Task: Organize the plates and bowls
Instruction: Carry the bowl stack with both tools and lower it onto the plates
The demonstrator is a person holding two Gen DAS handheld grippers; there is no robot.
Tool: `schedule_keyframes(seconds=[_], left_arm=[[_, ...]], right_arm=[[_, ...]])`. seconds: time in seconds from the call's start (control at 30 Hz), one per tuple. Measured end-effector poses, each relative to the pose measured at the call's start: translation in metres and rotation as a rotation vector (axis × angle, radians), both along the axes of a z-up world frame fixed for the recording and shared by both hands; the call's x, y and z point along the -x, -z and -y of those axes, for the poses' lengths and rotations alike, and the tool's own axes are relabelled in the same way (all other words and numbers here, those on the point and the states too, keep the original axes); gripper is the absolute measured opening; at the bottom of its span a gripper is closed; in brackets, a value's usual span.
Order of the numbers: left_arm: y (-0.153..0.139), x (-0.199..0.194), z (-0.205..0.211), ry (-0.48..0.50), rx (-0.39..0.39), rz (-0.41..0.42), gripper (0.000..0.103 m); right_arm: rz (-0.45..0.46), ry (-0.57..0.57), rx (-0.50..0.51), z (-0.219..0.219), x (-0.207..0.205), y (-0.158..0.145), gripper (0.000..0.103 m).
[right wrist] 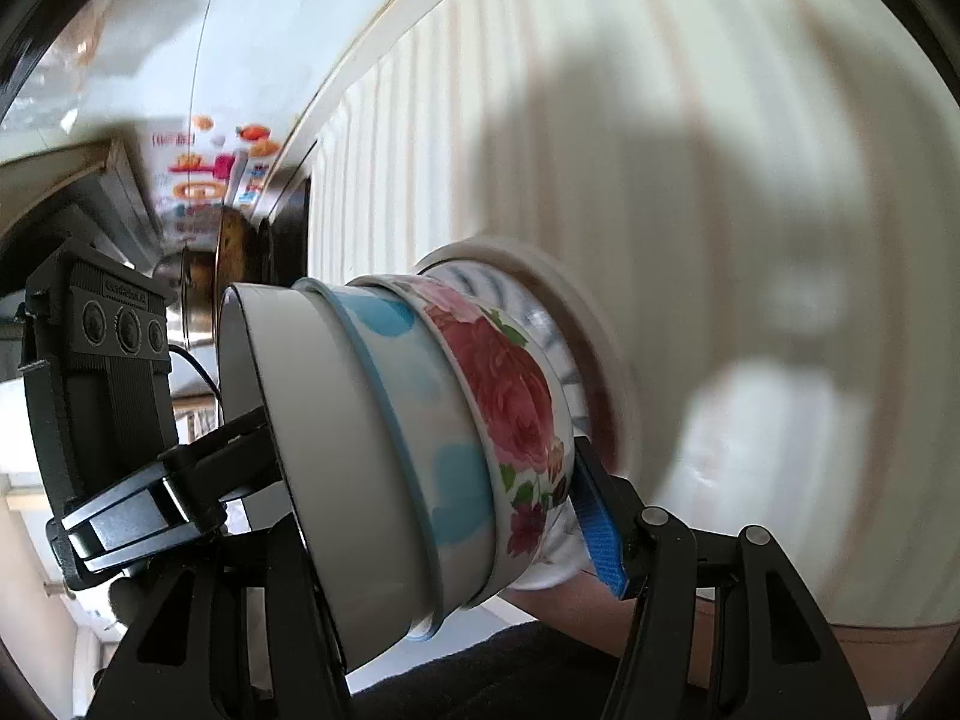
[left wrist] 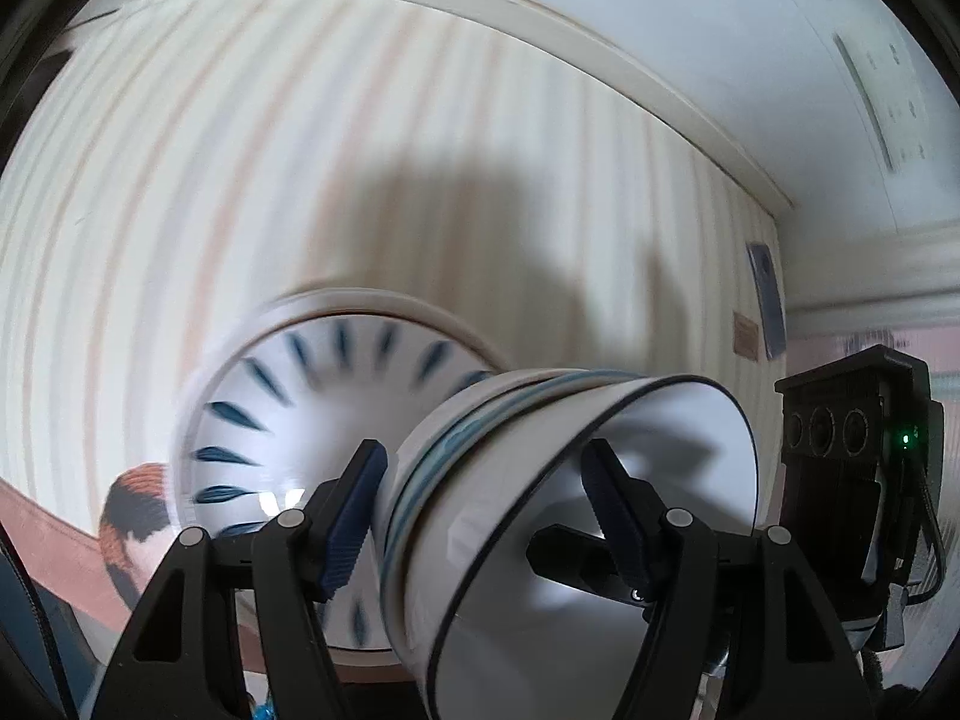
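I judge the step to be carrying a nested stack of three bowls [right wrist: 420,450] towards the plates ahead; my left claw [left wrist: 480,516] is clamped across the stack's wall, one finger inside the top white bowl [left wrist: 600,510]; my right claw [right wrist: 456,546] straddles the stack, its grip unclear; just beyond lie two stacked plates [left wrist: 300,396] on the striped cloth [left wrist: 300,150]; next I should lower it level, gently.

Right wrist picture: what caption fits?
Both grippers hold a stack of nested bowls over a blue-patterned plate.
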State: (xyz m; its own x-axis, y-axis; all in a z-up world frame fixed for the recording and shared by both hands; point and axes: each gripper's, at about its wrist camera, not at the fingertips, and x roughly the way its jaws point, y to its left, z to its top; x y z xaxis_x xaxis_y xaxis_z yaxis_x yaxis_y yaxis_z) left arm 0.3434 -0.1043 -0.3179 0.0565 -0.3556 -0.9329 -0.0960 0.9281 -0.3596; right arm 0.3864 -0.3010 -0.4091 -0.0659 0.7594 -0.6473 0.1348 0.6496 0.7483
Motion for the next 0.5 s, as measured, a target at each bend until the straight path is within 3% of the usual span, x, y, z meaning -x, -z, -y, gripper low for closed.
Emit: schedule_keyframes(seconds=[0.3,0.5], left_arm=[[0.016,0.005,-0.048,-0.081,0.0,-0.018,0.065],[0.026,0.003,-0.052,-0.104,0.005,-0.03,0.065]], right_arm=[[-0.012,-0.085,0.012,-0.05,-0.006,0.017,0.061],[-0.021,-0.097,0.028,-0.07,-0.01,0.028,0.061]])
